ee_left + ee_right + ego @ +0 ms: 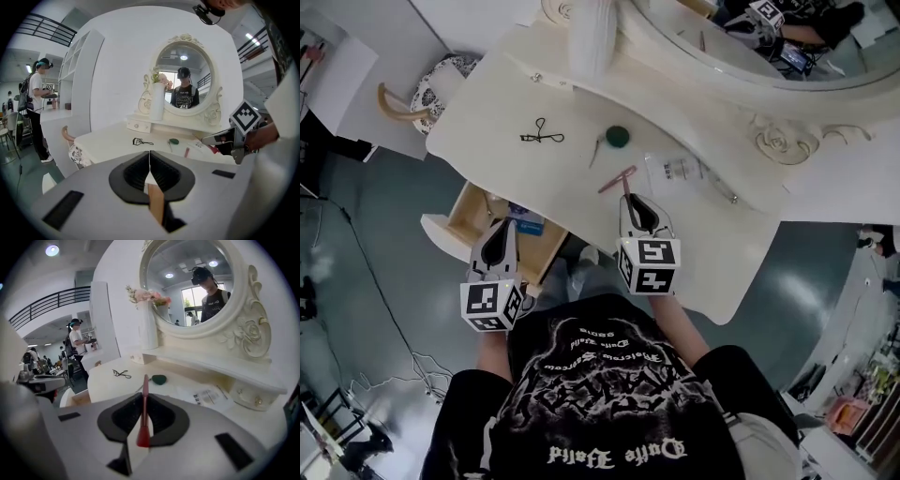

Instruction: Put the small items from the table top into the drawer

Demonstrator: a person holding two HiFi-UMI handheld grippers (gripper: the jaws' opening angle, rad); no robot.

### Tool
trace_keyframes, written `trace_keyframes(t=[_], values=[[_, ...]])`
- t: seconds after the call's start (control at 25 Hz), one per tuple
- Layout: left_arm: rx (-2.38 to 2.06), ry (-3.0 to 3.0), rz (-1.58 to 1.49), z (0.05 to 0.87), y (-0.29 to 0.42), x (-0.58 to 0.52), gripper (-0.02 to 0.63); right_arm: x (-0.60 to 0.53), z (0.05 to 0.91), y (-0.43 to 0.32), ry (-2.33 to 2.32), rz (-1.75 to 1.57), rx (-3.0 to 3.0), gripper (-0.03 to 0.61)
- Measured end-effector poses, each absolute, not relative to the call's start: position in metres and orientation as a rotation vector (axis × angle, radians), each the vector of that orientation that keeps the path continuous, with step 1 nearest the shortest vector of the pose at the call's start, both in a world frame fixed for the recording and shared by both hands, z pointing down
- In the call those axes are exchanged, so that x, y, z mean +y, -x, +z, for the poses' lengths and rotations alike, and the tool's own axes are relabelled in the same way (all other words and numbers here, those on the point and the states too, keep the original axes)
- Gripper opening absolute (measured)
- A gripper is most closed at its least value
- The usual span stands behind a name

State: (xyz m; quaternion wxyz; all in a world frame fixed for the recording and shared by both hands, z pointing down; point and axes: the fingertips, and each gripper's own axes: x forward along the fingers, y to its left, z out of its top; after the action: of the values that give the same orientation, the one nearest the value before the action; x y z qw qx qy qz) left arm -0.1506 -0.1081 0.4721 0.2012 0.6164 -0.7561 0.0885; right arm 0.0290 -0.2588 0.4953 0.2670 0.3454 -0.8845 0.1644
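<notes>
While pinched in the right claw, red stick forward past its tips; left claw pressed together over the drawer.

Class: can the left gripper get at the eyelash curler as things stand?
Probably yes. The eyelash curler lies alone on the table top, nothing between it and the left gripper, whose empty jaws are shut and must open first.

1. My left gripper is held out low in front of me, its fingers pressed together with nothing between them.
2. My right gripper reaches slightly farther forward, its fingers clamped on a thin red stick.
3. Both forearms point ahead, side by side.
</notes>
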Motion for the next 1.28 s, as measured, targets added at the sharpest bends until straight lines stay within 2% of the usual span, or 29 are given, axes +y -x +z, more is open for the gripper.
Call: trace_keyframes(t=[0.6,1.28], values=[[-2.18,-1.575,0.239,0.481,0.17,-0.068,0.018,-0.179,0.497,0.06,-0.431,0.321,-2.493,0.051],[-2.199,-1.565,0.244,0.483,0.2,-0.033,0.017,-0.13,0.506,0.103,-0.311,0.271,-2.484,0.051]])
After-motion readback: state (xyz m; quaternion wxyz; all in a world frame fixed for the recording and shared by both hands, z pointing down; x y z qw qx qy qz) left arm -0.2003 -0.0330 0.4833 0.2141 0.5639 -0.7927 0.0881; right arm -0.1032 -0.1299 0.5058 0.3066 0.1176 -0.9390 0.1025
